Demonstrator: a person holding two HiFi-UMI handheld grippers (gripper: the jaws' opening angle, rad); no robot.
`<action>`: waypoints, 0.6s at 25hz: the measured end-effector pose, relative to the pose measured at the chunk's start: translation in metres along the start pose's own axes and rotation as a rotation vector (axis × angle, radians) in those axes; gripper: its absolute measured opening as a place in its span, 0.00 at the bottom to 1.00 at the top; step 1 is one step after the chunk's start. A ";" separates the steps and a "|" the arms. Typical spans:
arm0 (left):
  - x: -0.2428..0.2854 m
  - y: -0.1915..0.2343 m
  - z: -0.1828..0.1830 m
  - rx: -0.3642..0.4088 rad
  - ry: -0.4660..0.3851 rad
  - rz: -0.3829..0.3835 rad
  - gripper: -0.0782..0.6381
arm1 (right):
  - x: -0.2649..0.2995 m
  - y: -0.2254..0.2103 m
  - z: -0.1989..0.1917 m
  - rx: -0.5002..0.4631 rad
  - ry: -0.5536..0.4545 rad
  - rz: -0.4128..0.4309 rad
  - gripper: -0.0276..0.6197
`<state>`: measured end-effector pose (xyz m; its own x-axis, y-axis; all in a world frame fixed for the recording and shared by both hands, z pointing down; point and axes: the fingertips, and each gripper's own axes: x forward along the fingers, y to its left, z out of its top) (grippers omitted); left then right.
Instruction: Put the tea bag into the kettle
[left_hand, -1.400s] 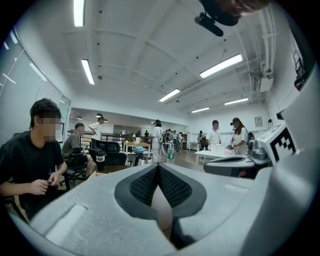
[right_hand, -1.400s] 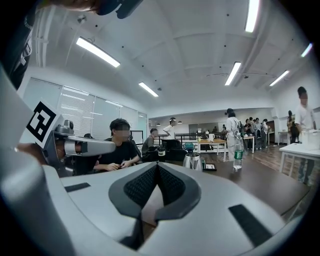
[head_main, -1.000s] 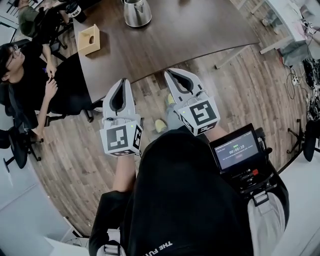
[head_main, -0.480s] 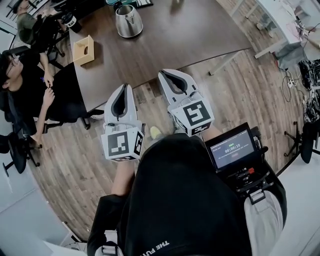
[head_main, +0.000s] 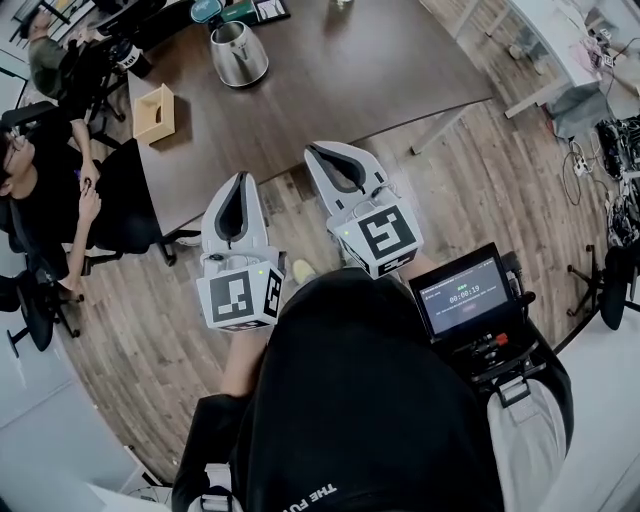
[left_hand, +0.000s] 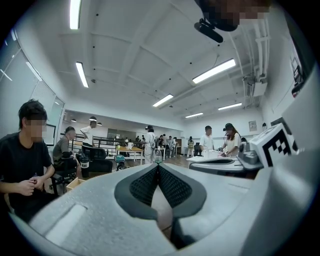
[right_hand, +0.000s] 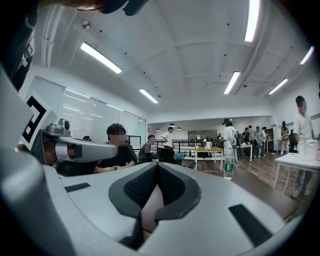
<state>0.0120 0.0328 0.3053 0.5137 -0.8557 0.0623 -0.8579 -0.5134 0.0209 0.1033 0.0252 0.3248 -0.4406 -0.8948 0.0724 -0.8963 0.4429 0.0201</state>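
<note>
A steel kettle (head_main: 238, 52) stands at the far end of a dark brown table (head_main: 350, 80). An open tan wooden box (head_main: 155, 113) sits left of it near the table's edge. No tea bag shows in any view. My left gripper (head_main: 238, 182) and right gripper (head_main: 322, 153) hang side by side over the wood floor, short of the table's near edge. Both are shut with nothing between their jaws. In the left gripper view the left gripper (left_hand: 158, 167) points level across the room, and in the right gripper view the right gripper (right_hand: 157, 166) does the same.
A seated person (head_main: 60, 190) and office chairs (head_main: 30, 300) line the table's left side. A dark cup (head_main: 125, 60) stands at the far left corner. A plastic bottle (right_hand: 228, 167) stands on the table. A white table (head_main: 570, 40) and cables are at the right.
The view has shifted so that more of the table shows; kettle and box now sit lower and further left in the picture. Both grippers stay shut and have drifted slightly left.
</note>
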 end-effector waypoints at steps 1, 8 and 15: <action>0.003 -0.002 0.001 0.000 0.001 0.001 0.12 | 0.000 -0.003 0.000 0.001 0.001 0.001 0.05; 0.011 -0.011 -0.003 0.008 0.010 -0.013 0.12 | -0.001 -0.015 -0.003 0.008 -0.005 -0.012 0.05; 0.015 -0.014 -0.003 0.012 0.014 -0.019 0.12 | -0.002 -0.019 -0.005 0.019 -0.007 -0.020 0.05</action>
<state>0.0314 0.0276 0.3087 0.5292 -0.8451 0.0755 -0.8479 -0.5301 0.0098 0.1217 0.0190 0.3290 -0.4227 -0.9039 0.0652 -0.9057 0.4238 0.0029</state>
